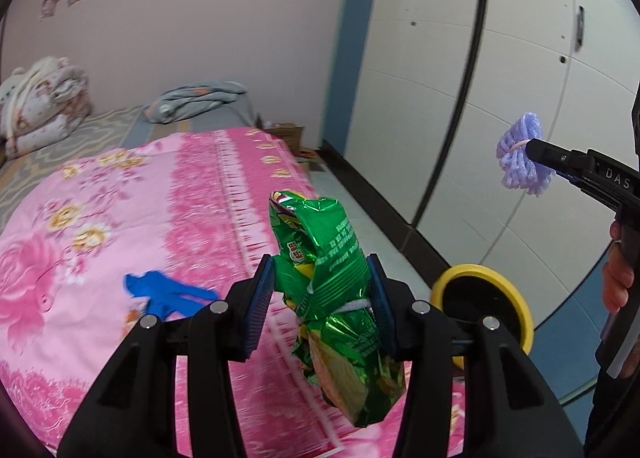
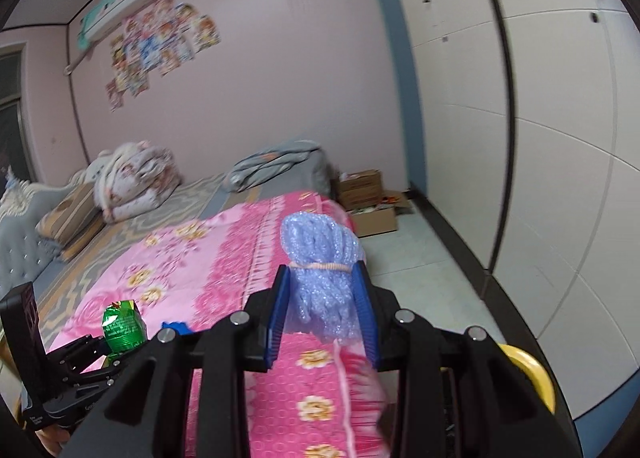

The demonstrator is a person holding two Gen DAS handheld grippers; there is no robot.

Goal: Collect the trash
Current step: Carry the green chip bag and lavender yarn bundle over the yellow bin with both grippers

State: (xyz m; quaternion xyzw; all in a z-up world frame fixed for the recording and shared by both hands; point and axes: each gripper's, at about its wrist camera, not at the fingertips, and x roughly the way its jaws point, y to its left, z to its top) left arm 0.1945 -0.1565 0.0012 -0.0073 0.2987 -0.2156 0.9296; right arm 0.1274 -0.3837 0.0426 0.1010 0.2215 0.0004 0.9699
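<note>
One yellow-rimmed bin (image 1: 486,304), near right beside the bed (image 1: 120,217), dark inside; contents impossible to tell. Two pieces of trash held above the bed: one green snack bag (image 1: 332,298) pinched between narrowly parted left gripper (image 1: 322,290) fingers, one purple mesh bundle (image 2: 322,278) clamped in right gripper (image 2: 322,300) fingers. One blue scrap (image 1: 168,292) lying on the pink sheet, left. Two cardboard boxes (image 2: 368,197) far on floor.
</note>
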